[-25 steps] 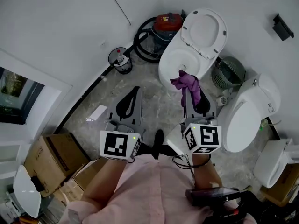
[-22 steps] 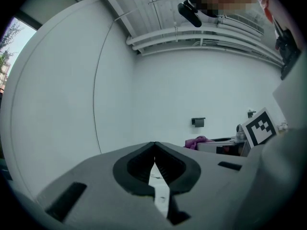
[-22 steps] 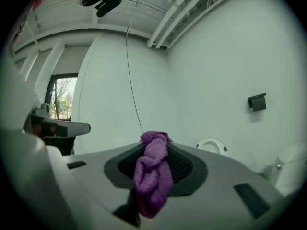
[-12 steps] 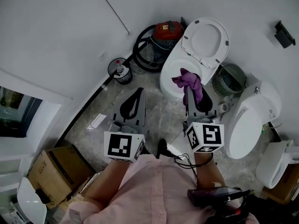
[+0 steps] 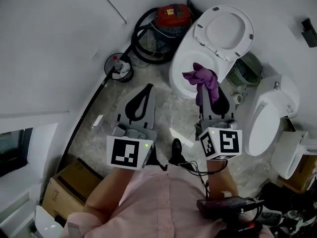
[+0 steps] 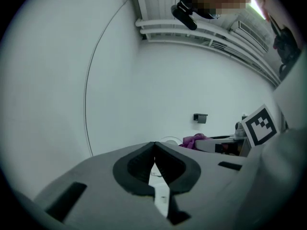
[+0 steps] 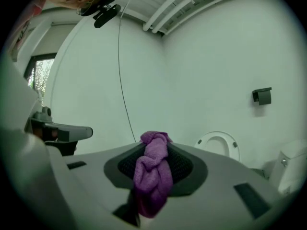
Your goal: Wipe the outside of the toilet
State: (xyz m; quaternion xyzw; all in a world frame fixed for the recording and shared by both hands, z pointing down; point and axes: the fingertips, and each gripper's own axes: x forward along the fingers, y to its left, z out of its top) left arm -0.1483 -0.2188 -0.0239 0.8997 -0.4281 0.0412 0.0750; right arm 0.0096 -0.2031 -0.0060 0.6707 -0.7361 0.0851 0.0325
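Cloth (image 7: 153, 176) in right claw (image 7: 154, 143), (toilet (image 5: 182, 66) ahead)

Partly covered by purple cloth (image 5: 202, 79) in head view: bowl of toilet (image 5: 179, 72). Mostly masked behind jaws of left gripper (image 6: 153, 145) in left gripper view, rim sliver only. Cropped at head view's right edge: black wall fitting (image 5: 311, 32). Too small to identify: contents of black bin (image 5: 118, 66).
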